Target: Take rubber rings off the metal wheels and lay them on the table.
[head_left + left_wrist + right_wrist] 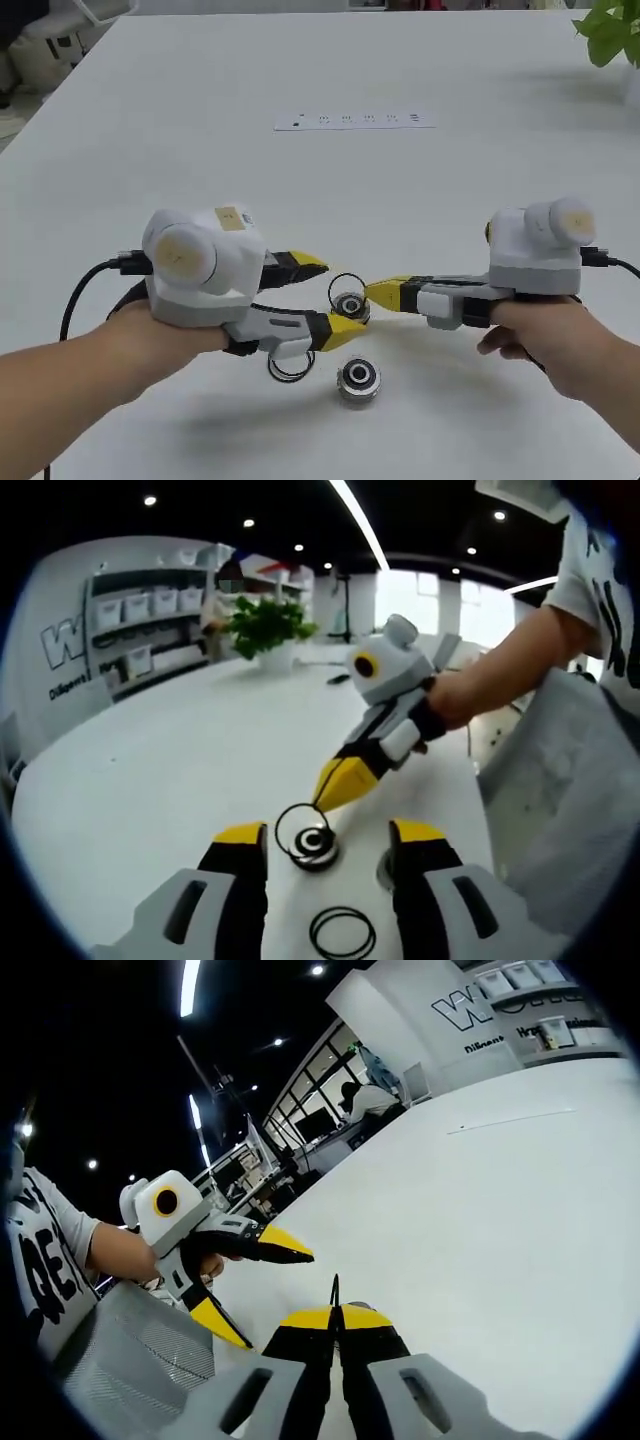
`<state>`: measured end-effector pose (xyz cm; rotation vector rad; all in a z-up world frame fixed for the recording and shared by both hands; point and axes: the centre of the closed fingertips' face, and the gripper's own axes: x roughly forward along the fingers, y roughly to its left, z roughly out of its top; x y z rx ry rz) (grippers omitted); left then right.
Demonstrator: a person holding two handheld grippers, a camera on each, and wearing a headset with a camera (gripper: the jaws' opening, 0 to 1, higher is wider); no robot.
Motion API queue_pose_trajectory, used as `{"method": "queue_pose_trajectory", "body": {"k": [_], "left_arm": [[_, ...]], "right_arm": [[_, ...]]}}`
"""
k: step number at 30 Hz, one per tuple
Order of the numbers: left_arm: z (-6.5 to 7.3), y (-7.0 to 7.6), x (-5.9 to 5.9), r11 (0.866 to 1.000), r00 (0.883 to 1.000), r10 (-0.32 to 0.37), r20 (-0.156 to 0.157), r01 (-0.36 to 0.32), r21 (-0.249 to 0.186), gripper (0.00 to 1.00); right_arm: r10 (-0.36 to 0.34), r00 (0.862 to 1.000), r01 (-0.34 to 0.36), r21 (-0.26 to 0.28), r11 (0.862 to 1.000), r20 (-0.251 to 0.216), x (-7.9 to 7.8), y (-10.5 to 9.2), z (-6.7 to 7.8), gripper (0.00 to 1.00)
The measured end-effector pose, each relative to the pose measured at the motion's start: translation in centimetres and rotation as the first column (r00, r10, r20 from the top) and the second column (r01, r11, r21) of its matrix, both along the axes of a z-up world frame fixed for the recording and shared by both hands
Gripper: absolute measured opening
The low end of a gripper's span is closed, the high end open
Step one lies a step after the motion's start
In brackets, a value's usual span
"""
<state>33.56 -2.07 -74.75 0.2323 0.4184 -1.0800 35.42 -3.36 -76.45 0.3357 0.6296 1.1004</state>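
A small metal wheel (350, 306) (316, 850) stands on the white table between the two yellow jaws of my left gripper (338, 298) (330, 832), which is open with a gap on each side of the wheel. A thin black rubber ring (345, 284) (300, 825) (335, 1288) lifts off the wheel's top, pinched in the tip of my right gripper (372, 293) (338, 1312) (330, 788), which is shut on it. A second metal wheel (358, 378) stands nearer me. Loose rubber rings (290, 367) (342, 932) lie flat beside it.
A white strip with sockets (355, 121) lies flat at mid-table. A potted plant (610, 30) (265, 625) stands at the far right corner. The white table (200, 150) stretches wide ahead and to both sides. My left gripper (235, 1250) shows open in the right gripper view.
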Motion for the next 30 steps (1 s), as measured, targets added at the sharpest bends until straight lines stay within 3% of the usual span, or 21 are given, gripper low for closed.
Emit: {"method": "queue_pose_trajectory", "body": {"k": [7,19,30], "left_arm": [[0.8,0.8,-0.3,1.000,1.000,0.004,0.002,-0.004,-0.014,0.60],[1.7,1.2,-1.2,1.000,1.000,0.002,-0.001,-0.002,-0.027,0.65],[2.4,2.3,-1.3,0.999,1.000,0.008,0.002,-0.008,-0.042,0.73]], "right_arm": [[0.011,1.000,-0.011,0.003,1.000,-0.001,-0.2,0.2,0.3,0.00],[0.027,1.000,-0.027,0.010,1.000,0.002,-0.6,0.5,0.9,0.00],[0.041,0.999,-0.041,0.023,0.999,0.007,-0.9,0.8,1.6,0.00]]}}
